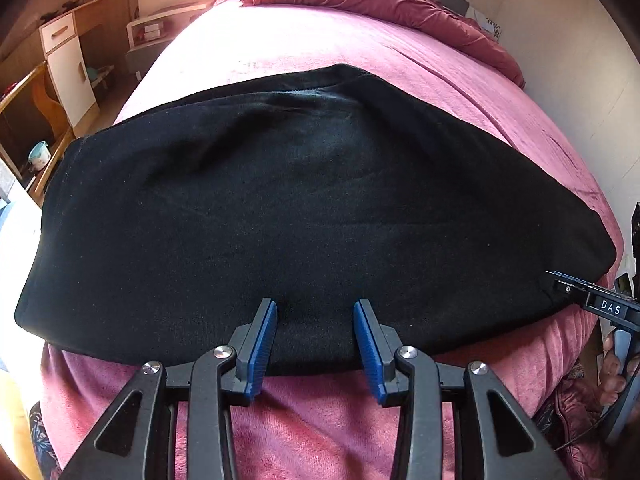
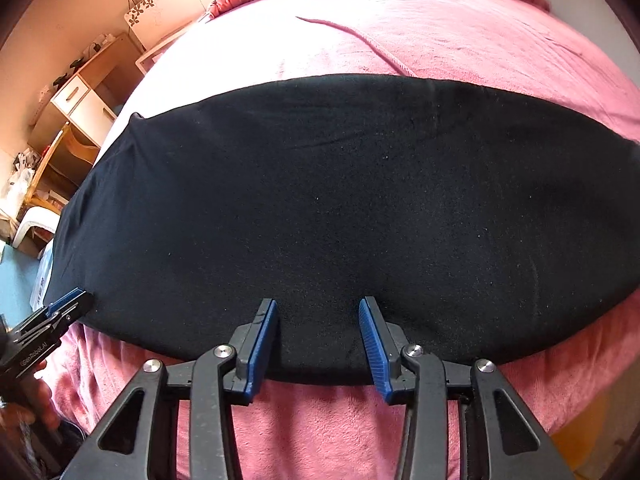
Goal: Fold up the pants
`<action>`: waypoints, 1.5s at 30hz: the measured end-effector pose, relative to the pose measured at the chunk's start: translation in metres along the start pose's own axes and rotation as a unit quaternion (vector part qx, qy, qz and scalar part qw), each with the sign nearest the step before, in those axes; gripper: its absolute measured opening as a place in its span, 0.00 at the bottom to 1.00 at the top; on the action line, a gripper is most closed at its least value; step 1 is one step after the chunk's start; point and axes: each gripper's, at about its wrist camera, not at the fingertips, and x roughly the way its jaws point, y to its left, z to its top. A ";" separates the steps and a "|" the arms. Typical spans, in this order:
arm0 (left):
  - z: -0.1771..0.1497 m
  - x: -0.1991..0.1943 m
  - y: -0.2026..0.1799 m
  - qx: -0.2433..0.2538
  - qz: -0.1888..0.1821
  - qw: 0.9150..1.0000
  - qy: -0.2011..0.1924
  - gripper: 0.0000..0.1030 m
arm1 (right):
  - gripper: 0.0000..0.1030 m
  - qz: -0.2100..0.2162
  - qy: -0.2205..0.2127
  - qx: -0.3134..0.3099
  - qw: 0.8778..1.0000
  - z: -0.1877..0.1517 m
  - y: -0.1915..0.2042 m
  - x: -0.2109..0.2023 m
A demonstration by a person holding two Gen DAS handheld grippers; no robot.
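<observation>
Pants [image 1: 304, 208], black and already doubled into one long band, are spread flat across the pink bed [image 1: 360, 60] with their near long edge kept close to the bed's front side, where it can be reached from above. Toward the left end of that edge the left gripper [image 1: 315, 338] is held with its blue fingers [image 1: 262, 346] partly apart, the hem lying between them but not visibly pinched. Toward the right end the right gripper [image 2: 319, 340] is poised likewise, half spread and clamping nothing, presumably so both ends can be lifted together.
</observation>
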 end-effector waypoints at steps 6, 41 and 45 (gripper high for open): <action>-0.002 0.001 0.010 -0.030 -0.026 0.999 0.004 0.40 | 0.41 0.027 -0.005 0.020 0.999 -0.001 -0.016 -0.011; 0.017 0.014 0.000 -0.040 -0.025 0.998 0.030 0.53 | 0.20 0.112 -0.213 0.512 0.825 -0.066 -0.373 -0.086; 0.018 0.016 -0.002 -0.041 -0.024 0.998 0.031 0.53 | 0.19 0.100 -0.231 0.442 0.861 -0.045 -0.352 -0.120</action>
